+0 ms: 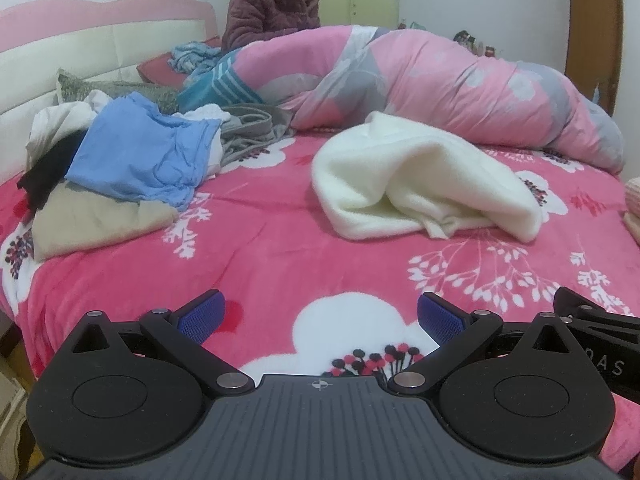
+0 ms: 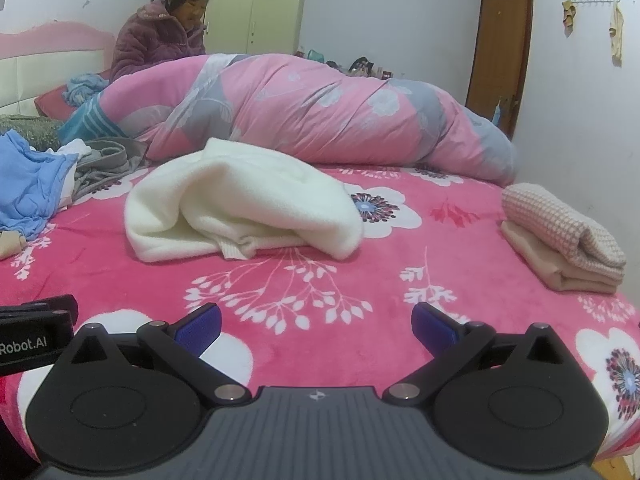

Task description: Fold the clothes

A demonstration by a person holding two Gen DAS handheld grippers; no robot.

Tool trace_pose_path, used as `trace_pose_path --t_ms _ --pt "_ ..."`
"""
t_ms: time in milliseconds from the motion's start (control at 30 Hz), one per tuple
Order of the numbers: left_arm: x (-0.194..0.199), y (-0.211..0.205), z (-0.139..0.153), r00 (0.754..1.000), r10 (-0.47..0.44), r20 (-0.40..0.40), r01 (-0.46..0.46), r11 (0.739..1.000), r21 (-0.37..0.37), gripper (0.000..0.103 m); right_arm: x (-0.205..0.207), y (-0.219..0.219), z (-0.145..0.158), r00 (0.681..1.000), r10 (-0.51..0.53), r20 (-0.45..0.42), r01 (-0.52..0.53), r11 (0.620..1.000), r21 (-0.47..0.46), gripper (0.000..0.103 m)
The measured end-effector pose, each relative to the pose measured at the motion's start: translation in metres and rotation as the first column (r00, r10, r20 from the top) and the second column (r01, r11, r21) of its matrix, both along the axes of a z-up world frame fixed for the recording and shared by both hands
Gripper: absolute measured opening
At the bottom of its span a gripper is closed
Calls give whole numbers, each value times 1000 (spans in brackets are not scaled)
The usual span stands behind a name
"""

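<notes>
A crumpled cream fleece garment (image 1: 420,184) (image 2: 244,208) lies mid-bed on the pink floral blanket (image 1: 280,256) (image 2: 400,280). At the left sits a loose pile: a blue garment (image 1: 148,156) (image 2: 28,184) on top, with a black piece (image 1: 48,172), a beige piece (image 1: 92,220) and a grey garment (image 1: 248,132) (image 2: 104,160). My left gripper (image 1: 320,316) is open and empty above the near edge of the bed. My right gripper (image 2: 316,324) is open and empty beside it, well short of the cream garment. Two folded pieces, pink check over beige (image 2: 560,236), rest at the right edge.
A rolled pink-and-grey quilt (image 1: 460,84) (image 2: 340,112) stretches across the far side of the bed. A person in a purple padded jacket (image 1: 272,8) (image 2: 156,36) sits behind it by the headboard (image 1: 80,48). A brown door (image 2: 500,48) stands at the right.
</notes>
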State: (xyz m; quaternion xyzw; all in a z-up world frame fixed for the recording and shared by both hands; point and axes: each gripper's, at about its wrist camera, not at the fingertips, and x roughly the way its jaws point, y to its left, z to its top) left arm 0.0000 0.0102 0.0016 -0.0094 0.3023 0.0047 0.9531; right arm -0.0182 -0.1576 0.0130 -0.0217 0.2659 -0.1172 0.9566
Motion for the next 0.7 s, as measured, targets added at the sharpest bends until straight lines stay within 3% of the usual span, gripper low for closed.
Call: trace_pose_path --t_ms 700 --pt "-3 -3 -1 1000 0 12 -1 1000 30 103 -1 1 3 1000 -1 8 1 1000 5 103"
